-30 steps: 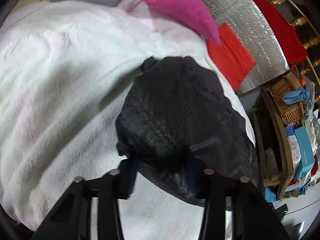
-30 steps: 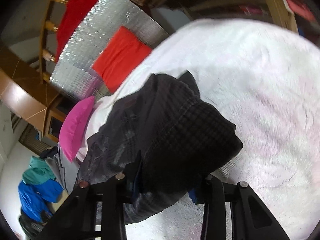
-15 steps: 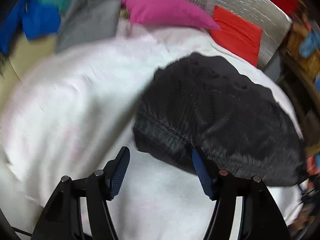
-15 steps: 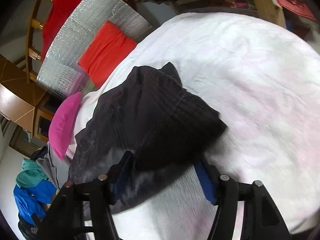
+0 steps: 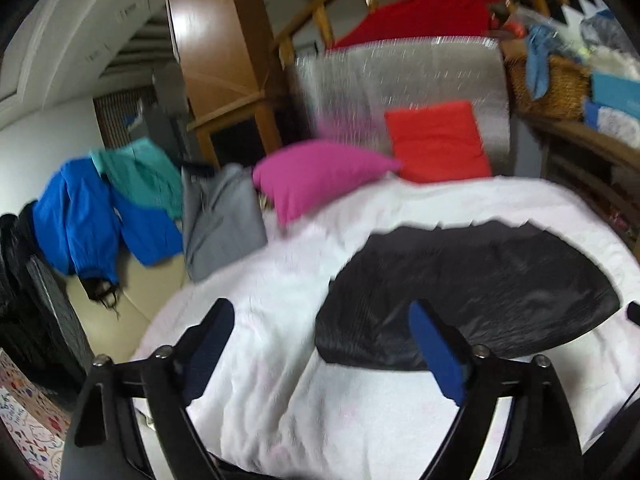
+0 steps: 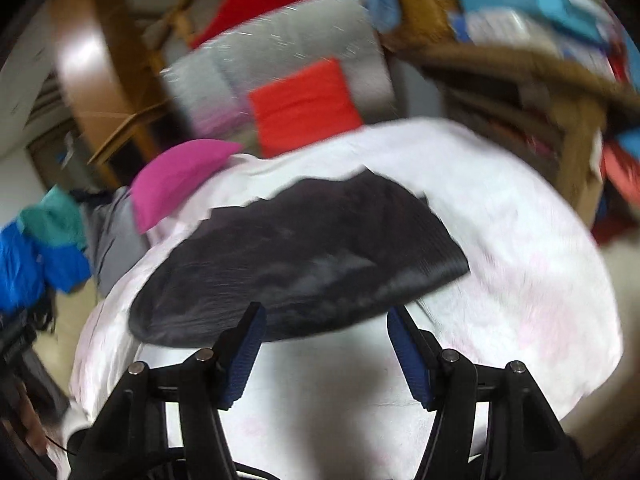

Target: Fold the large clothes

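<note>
Black garment (image 5: 472, 292) lay folded on white blanket (image 5: 280, 360), below pink pillow (image 5: 320, 176). Left gripper (image 5: 328, 344) jaws just opened wide, empty; right gripper (image 6: 324, 344) parted, empty. Fabric looked soft, limp, light; best grabbed at near edge corners.

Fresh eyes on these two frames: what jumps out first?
The dark checked garment lying folded flat on the white fluffy blanket, dead centre, clear of both open grippers. Behind it, the magenta pillow and the orange-red cushion against a silver quilted panel.
</note>
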The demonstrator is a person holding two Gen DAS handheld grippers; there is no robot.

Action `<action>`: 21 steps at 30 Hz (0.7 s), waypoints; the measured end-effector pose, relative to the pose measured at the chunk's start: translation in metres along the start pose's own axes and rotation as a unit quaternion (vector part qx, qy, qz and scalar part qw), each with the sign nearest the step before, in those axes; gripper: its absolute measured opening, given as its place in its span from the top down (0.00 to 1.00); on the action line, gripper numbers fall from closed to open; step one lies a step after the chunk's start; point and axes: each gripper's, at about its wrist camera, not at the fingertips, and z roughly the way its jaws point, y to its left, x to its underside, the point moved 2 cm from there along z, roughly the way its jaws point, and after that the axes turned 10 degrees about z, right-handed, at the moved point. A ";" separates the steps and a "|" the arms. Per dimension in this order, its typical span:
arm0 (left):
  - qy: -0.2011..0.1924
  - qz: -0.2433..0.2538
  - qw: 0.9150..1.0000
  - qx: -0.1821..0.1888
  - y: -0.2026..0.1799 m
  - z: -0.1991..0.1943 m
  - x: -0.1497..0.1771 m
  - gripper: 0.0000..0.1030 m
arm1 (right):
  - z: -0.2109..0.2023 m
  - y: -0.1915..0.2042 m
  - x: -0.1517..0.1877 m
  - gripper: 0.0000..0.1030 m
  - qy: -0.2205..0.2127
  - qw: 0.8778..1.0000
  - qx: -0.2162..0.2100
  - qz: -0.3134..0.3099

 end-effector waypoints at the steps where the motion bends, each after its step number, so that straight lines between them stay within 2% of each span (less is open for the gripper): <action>1: -0.008 -0.001 1.000 0.002 0.000 -0.009 -0.004 0.13 | -0.014 0.010 -0.001 0.35 -0.009 1.000 -0.001 -0.019; 11: -0.096 -0.014 0.995 -0.018 0.019 -0.119 -0.038 0.07 | -0.125 0.065 -0.006 0.32 -0.080 0.993 -0.027 -0.086; 14: -0.109 -0.022 0.994 -0.020 0.024 -0.142 -0.043 0.06 | -0.157 0.079 -0.007 0.26 -0.103 0.989 -0.034 -0.096; 21: -0.127 -0.035 0.991 -0.023 0.036 -0.176 -0.048 0.05 | -0.209 0.099 -0.006 0.22 -0.141 0.985 -0.027 -0.092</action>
